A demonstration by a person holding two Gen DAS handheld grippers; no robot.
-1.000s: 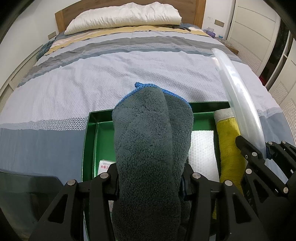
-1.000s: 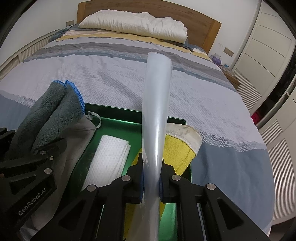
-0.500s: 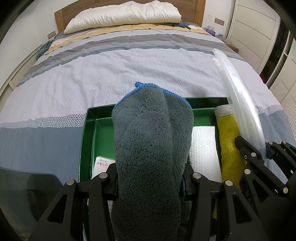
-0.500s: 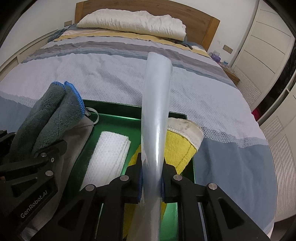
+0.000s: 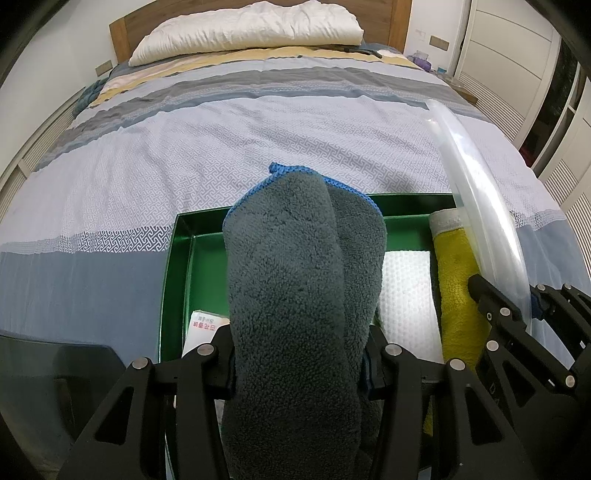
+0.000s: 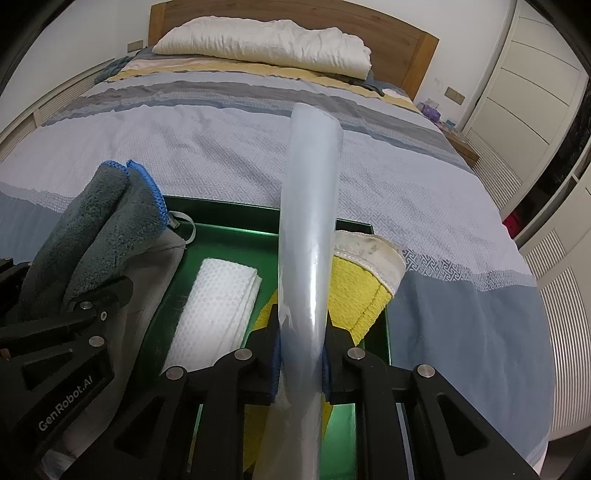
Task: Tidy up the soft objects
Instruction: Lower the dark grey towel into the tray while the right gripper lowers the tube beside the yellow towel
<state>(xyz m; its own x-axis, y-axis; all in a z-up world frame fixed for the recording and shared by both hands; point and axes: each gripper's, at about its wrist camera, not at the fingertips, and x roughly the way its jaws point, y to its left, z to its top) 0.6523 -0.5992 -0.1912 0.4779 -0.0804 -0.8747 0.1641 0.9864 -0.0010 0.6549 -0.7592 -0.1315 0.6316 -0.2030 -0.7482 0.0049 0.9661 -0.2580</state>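
My left gripper [image 5: 299,360] is shut on a folded grey fleece towel with blue edging [image 5: 295,280], which stands up over the green tray [image 5: 177,258]. The towel [image 6: 107,225] also shows at the left of the right wrist view. My right gripper [image 6: 301,360] is shut on a clear plastic sheet [image 6: 310,221] that arcs up and forward over the tray's right side [image 6: 376,332]. The sheet [image 5: 476,206] curves along the right of the left wrist view. In the tray lie a white waffle cloth [image 6: 218,310] and a yellow towel [image 6: 354,291].
The tray sits at the near end of a bed with a striped blue, grey and white cover [image 5: 258,140]. A pillow [image 5: 251,29] and wooden headboard [image 6: 417,62] are at the far end. A small printed packet [image 5: 205,325] lies in the tray's left part. Wardrobe doors [image 6: 535,74] stand at right.
Both hands keep their grips. The tray and bed sit slightly lower in both views than a second ago; the towel and plastic sheet have not shifted in the jaws.
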